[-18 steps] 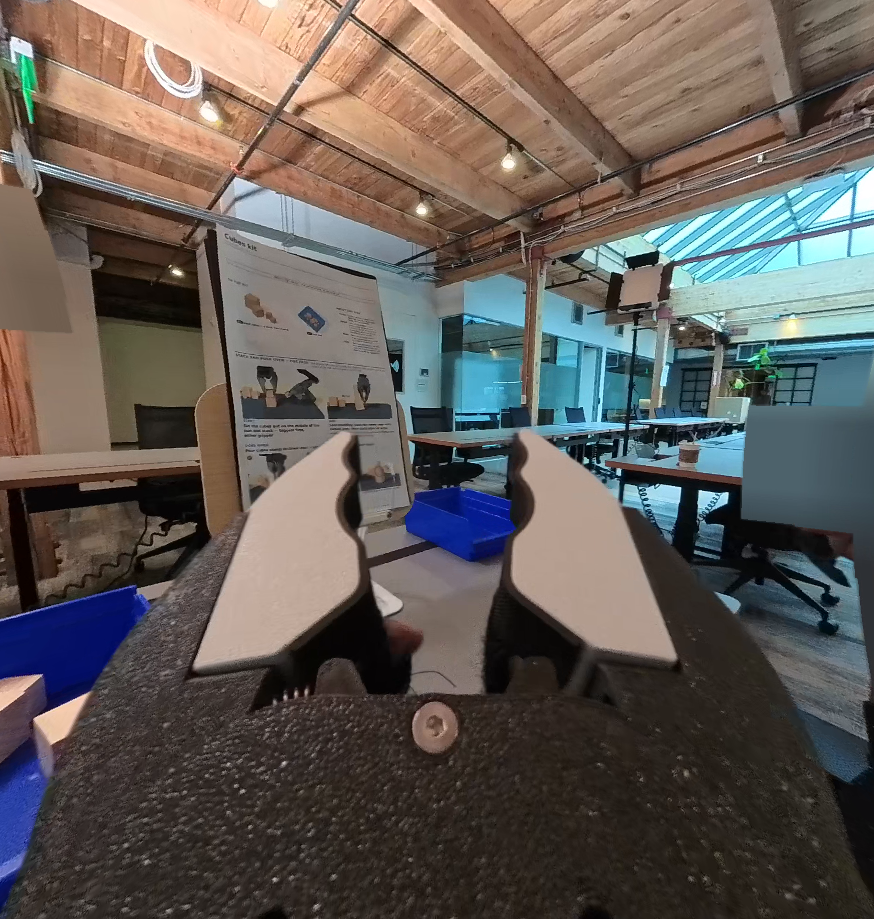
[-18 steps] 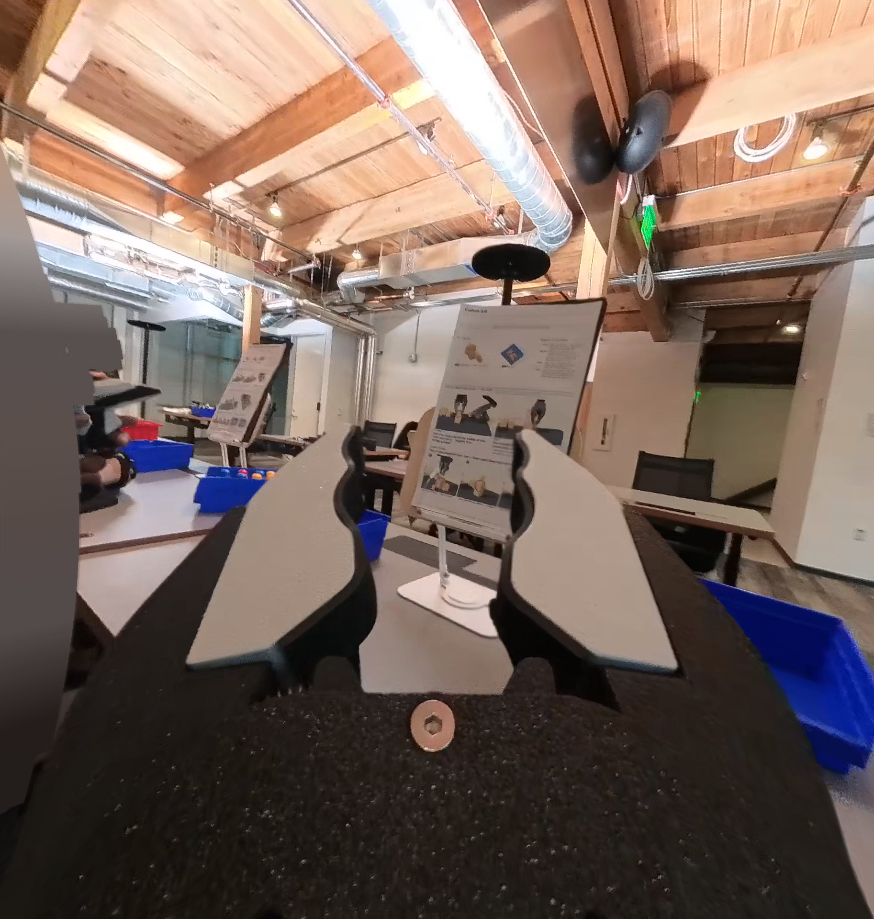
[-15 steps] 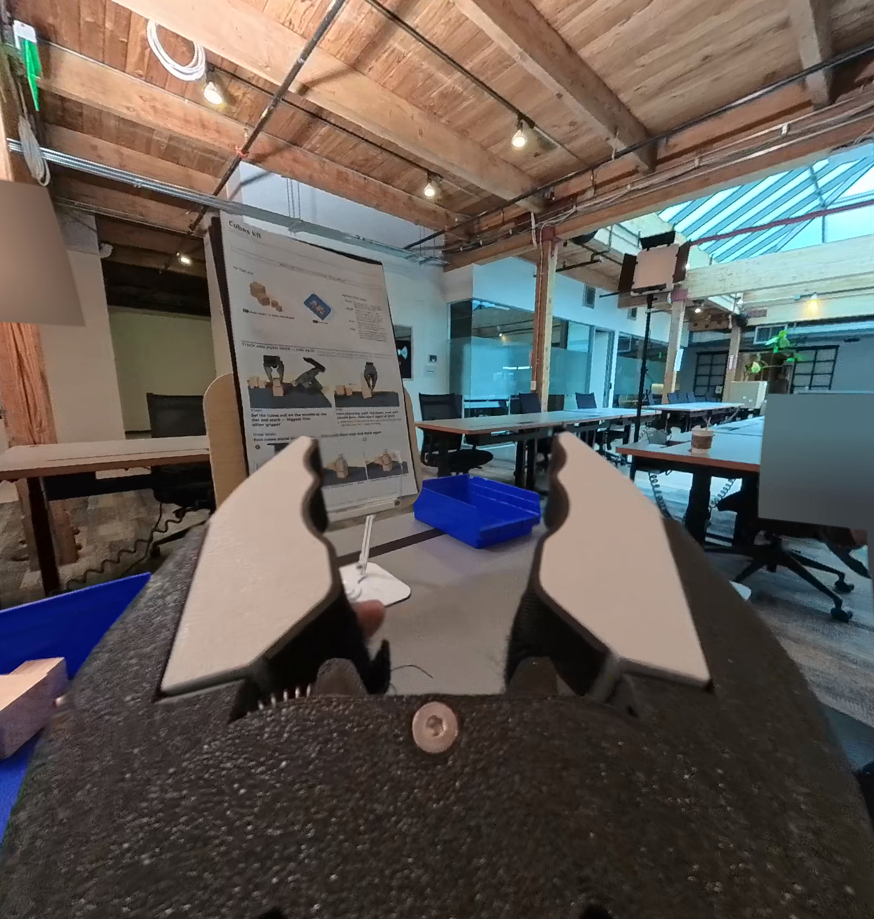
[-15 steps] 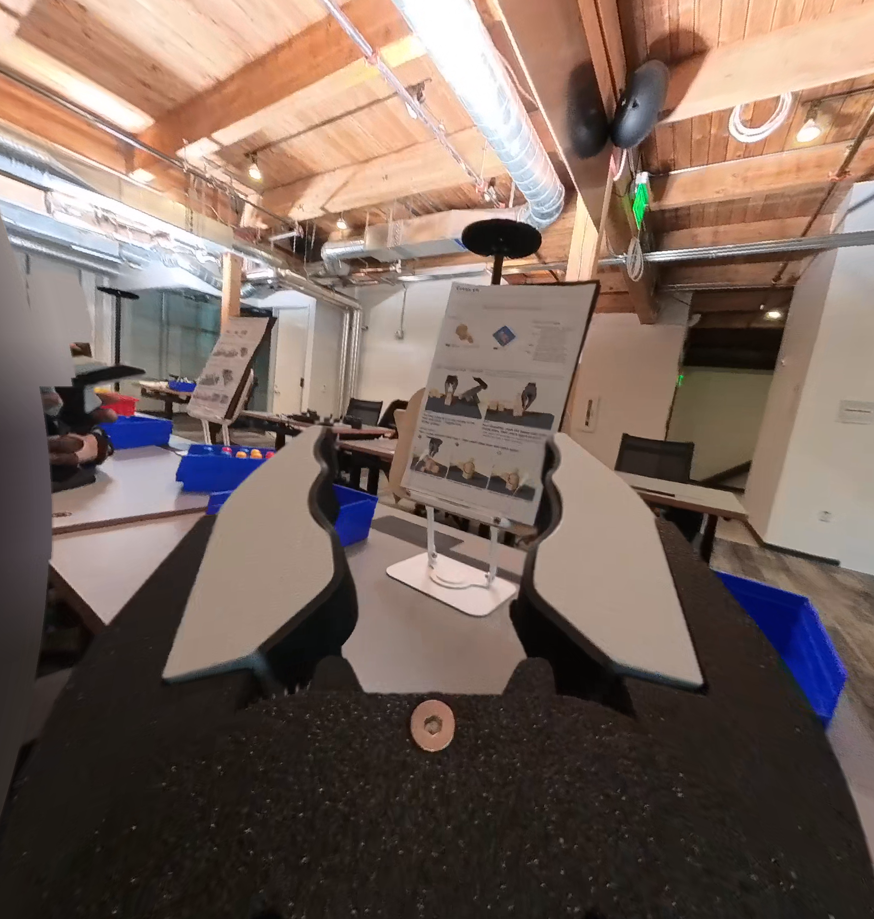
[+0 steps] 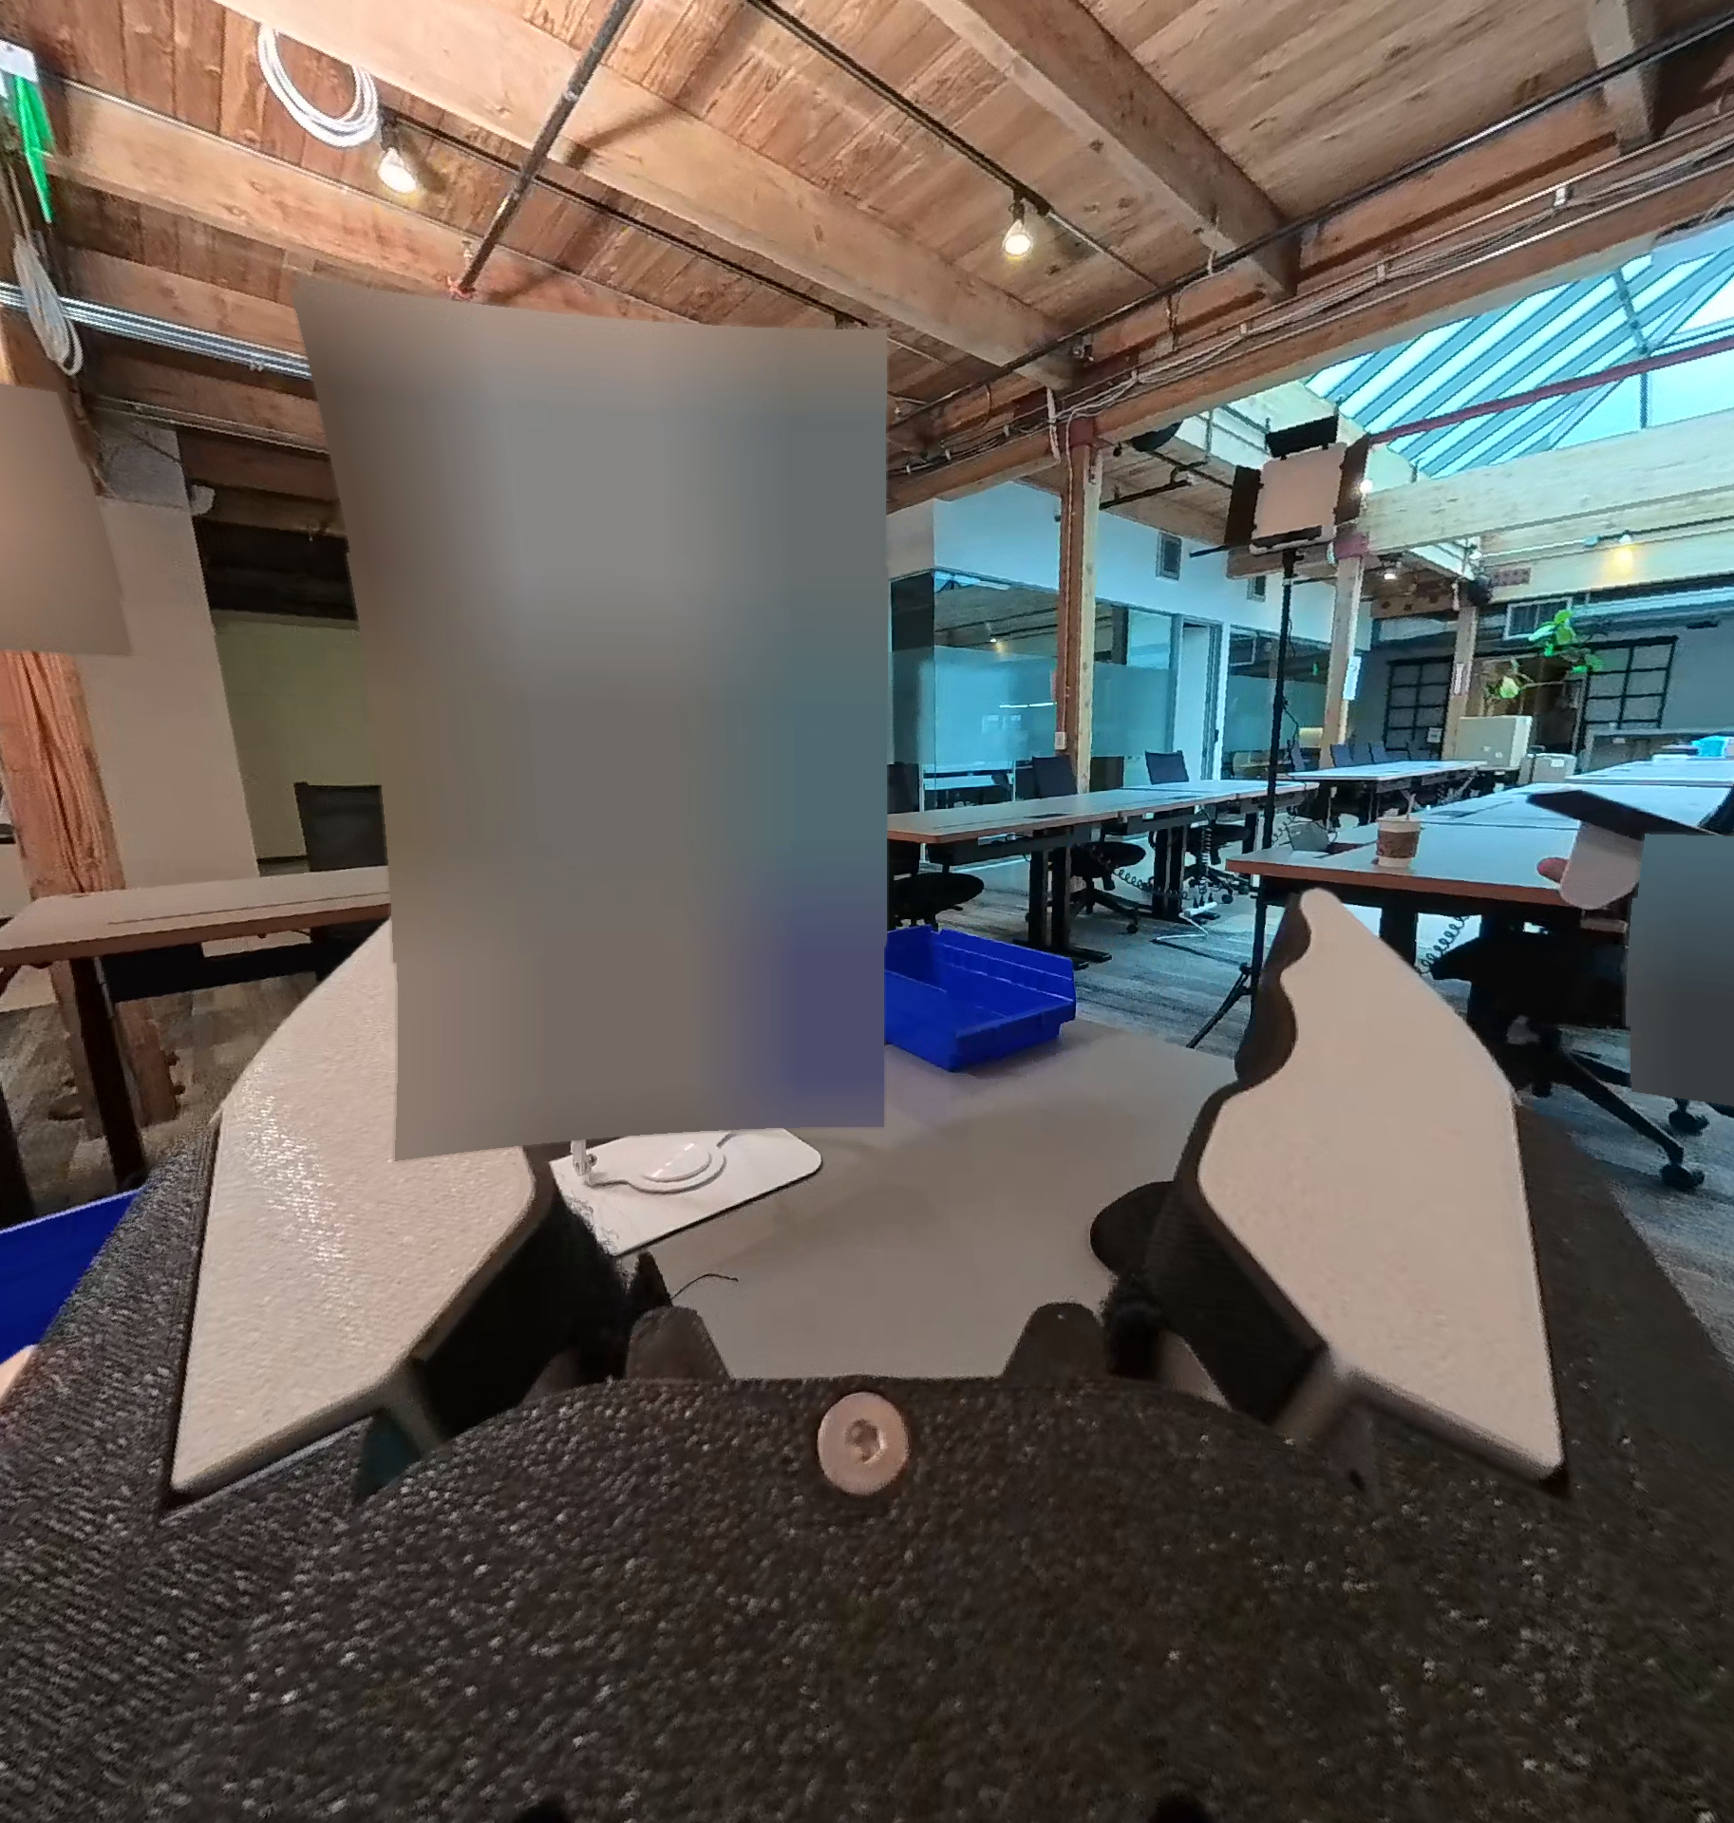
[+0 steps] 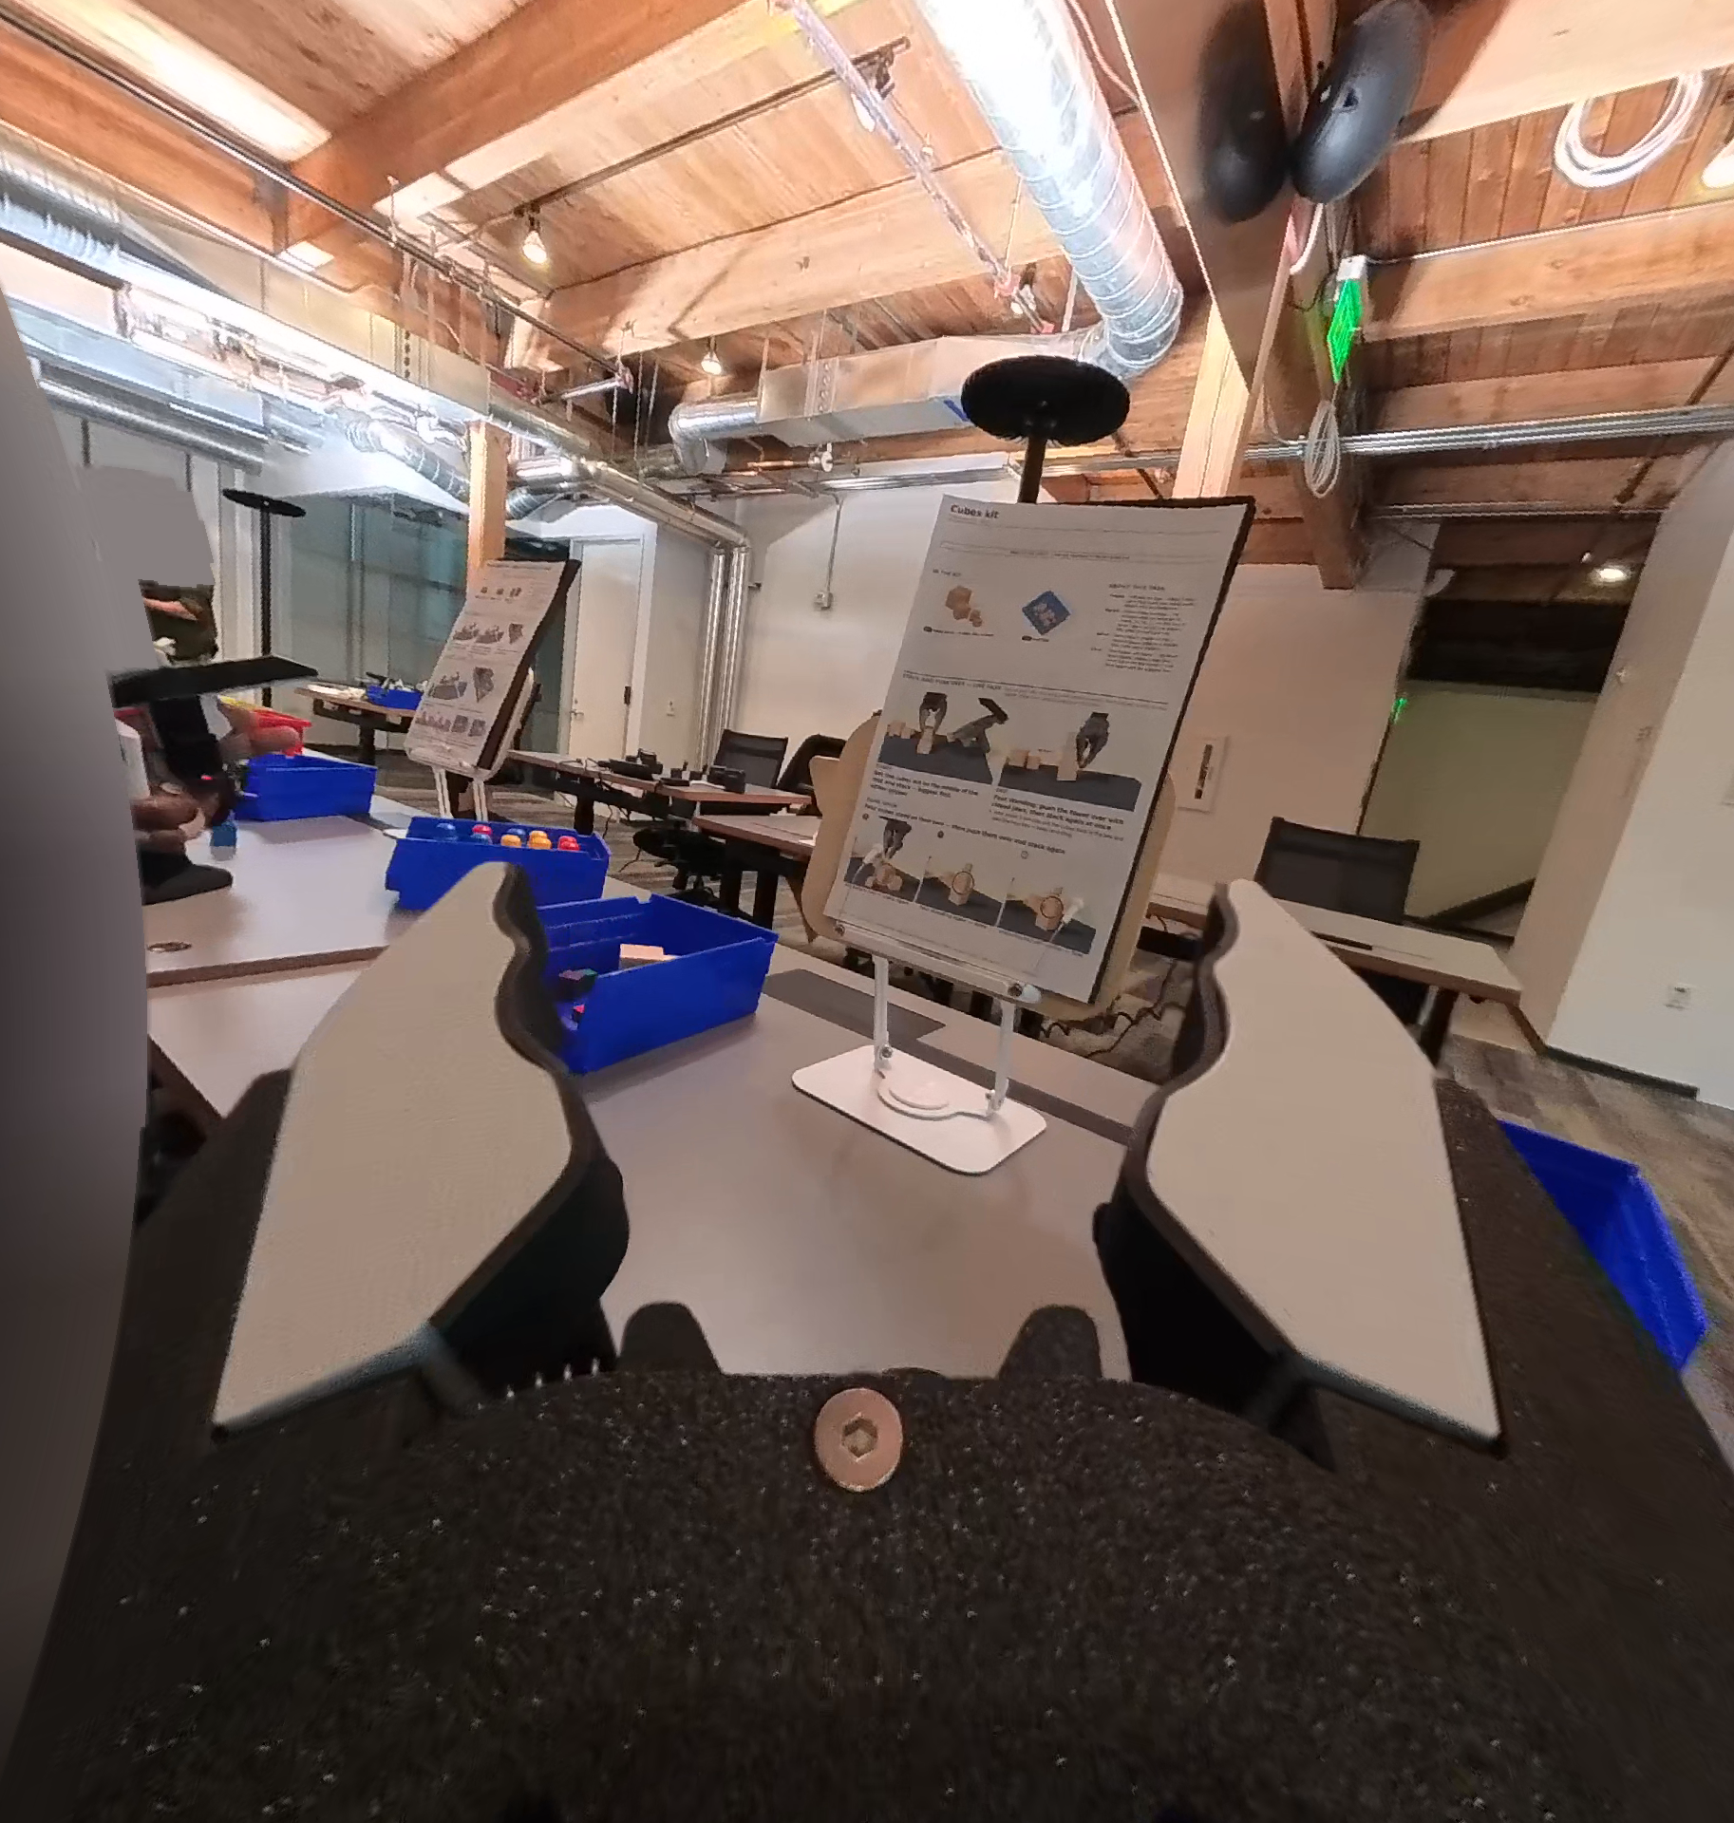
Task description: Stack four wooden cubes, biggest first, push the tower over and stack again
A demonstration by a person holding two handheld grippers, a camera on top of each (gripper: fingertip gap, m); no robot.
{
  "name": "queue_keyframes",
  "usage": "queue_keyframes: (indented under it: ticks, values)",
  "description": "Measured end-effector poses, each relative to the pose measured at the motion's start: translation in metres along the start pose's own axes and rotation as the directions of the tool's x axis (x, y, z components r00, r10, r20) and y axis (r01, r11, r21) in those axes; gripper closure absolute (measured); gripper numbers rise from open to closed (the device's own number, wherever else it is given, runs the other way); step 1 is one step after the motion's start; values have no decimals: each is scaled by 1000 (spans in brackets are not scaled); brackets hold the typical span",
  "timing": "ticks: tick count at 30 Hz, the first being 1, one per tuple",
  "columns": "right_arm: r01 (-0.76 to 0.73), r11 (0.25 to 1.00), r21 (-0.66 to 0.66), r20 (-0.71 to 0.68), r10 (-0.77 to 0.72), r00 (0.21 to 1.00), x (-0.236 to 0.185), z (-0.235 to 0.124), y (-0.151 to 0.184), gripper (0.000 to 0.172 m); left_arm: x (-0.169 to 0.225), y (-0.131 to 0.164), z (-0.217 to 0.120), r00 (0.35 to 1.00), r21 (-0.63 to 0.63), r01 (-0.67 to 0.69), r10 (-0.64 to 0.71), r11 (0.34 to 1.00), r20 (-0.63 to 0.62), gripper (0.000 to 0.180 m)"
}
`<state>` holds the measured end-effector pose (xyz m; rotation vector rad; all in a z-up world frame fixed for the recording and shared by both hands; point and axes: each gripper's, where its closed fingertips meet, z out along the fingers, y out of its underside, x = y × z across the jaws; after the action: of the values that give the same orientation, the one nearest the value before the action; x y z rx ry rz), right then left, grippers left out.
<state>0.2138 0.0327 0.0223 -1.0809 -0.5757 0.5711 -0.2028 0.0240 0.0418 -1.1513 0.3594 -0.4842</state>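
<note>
While both jaws gape wide with nothing held, left gripper (image 5: 843,986) and right gripper (image 6: 868,947) hover over grey table (image 6: 843,1243), facing white-based stand with printed instruction sheet (image 6: 1031,750); blue plastic bin (image 6: 666,972) nearby.

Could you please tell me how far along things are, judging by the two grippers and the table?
Nothing looks done: the grey table ahead is bare except the white-based sheet stand. Nothing is in hand: the left gripper and right gripper both have jaws wide open. A wooden block remains in the blue plastic bin.
</note>
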Motion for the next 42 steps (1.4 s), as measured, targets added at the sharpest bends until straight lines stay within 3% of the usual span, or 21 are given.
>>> queue_keyframes:
  ticks: [7,42]
  values:
    - [-8,1000,-23,-16,8,1000,2,-1,3,27,2,-3,-1,1000,18,7,-7,1000,-18,34]
    - [5,994,-113,-136,-20,991,23,-11,14,30,3,-8,-7,999,38,12,-11,999,-31,34]
